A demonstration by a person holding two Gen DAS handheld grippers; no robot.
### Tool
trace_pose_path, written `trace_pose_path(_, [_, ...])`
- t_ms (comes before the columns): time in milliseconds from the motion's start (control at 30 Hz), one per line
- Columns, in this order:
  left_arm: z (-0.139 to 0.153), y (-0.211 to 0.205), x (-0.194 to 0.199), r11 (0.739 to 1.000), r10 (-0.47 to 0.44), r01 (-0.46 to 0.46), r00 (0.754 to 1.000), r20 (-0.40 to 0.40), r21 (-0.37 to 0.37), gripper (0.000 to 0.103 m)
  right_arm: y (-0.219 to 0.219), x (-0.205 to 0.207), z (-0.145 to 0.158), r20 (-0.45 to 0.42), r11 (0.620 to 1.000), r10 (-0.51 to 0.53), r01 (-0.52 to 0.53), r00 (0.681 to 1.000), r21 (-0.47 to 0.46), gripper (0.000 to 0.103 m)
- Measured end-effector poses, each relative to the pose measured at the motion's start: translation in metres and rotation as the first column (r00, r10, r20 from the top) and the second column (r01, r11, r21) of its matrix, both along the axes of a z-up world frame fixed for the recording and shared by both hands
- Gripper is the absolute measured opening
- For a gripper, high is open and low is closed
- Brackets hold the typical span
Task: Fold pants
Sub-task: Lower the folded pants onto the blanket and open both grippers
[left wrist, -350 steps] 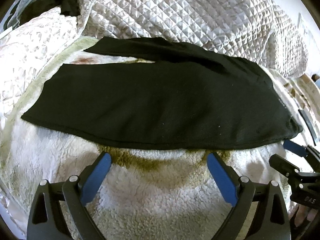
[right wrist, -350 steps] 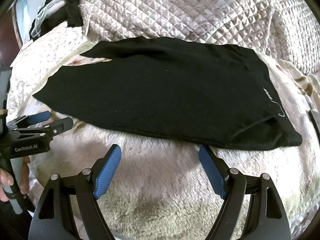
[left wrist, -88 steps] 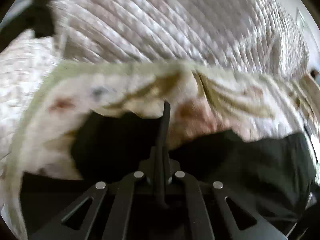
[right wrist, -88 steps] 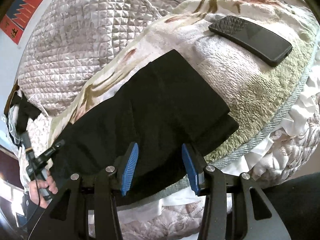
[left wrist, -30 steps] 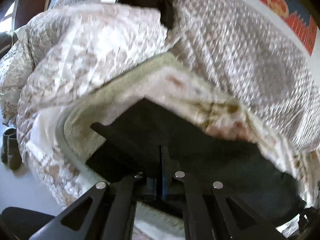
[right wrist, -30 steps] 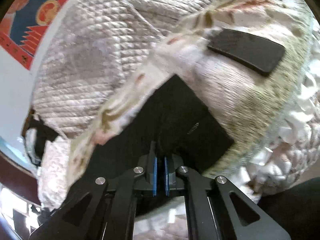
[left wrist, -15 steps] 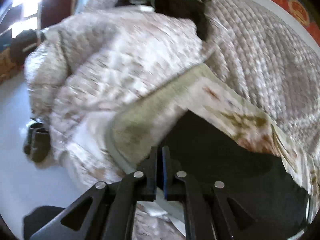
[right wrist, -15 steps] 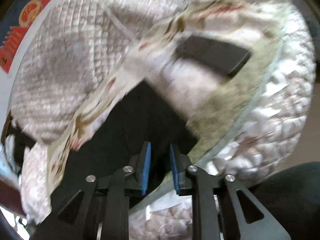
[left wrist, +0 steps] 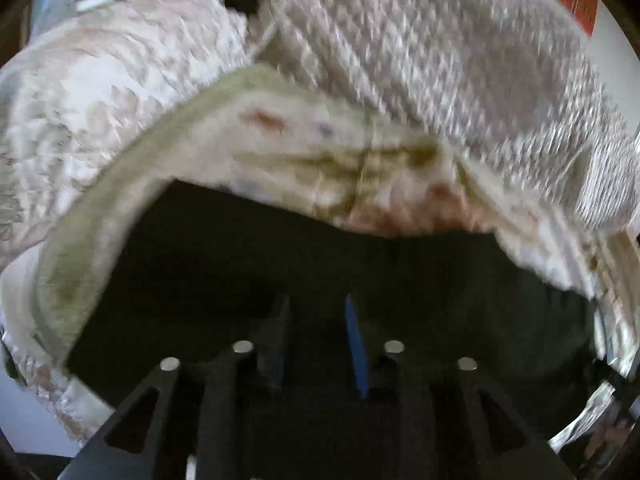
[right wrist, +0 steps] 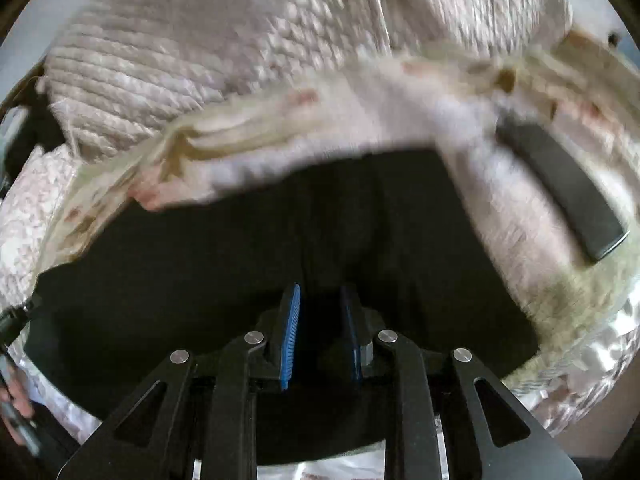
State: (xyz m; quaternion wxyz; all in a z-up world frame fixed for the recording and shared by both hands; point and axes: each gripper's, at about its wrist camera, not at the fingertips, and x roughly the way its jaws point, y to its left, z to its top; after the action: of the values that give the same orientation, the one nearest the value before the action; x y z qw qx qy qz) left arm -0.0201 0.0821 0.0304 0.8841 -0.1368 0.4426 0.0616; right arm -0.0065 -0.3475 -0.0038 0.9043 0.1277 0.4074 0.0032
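Just ahead of both tools, the folded black pants [left wrist: 320, 256] lie on the fleece blanket [left wrist: 304, 152]. The left gripper [left wrist: 316, 312] has just been opening, its jaws apart, nothing pinched. The right gripper [right wrist: 318, 300] stands released too, beside a phone [right wrist: 560, 184].

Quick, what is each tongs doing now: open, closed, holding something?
Left tongs: just opened partway over the pants, gripping nothing.
Right tongs: partly open over the pants, gripping nothing.

The left gripper [left wrist: 316, 320], at six o'clock, has just been opening, nothing between its jaws. Black pants [left wrist: 420, 276] lie on a fleece blanket [left wrist: 304, 148], quilt [left wrist: 440, 52] toward twelve.
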Motion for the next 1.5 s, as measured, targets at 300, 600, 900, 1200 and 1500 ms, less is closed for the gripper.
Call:
trace_pose_path(300, [0.016, -0.041, 0.034, 0.991, -0.123, 0.125, 0.992, 0.039, -0.051, 0.036, 0.019, 0.046, 0.029, 0.055, 0.988, 0.096, -0.088, 0.994, -0.128, 0.021])
trace_pose_path(600, [-0.019, -0.079, 0.085, 0.975, -0.196, 0.194, 0.98, -0.013, -0.104, 0.037, 0.003, 0.071, 0.004, 0.002, 0.989, 0.011, -0.011, 1.0, -0.144, 0.021])
trace_pose_path(900, [-0.011, -0.048, 0.069, 0.998, -0.061, 0.061, 0.998, 0.028, 0.01, 0.037, 0.043, 0.061, 0.015, 0.096, 0.975, 0.172, -0.155, 0.98, -0.161, 0.021])
trace_pose_path(1200, [0.001, -0.014, 0.045, 1.0, 0.003, -0.005, 0.997, 0.078, 0.028, 0.037, 0.007, 0.055, 0.013, 0.083, 0.997, 0.037, -0.031, 0.996, -0.074, 0.021])
trace_pose_path(1500, [-0.007, 0.033, -0.011, 0.987, 0.142, -0.145, 0.988, 0.054, 0.069, 0.042, 0.046, 0.003, 0.013, 0.13, 0.98, 0.189, -0.179, 0.973, -0.085, 0.023])
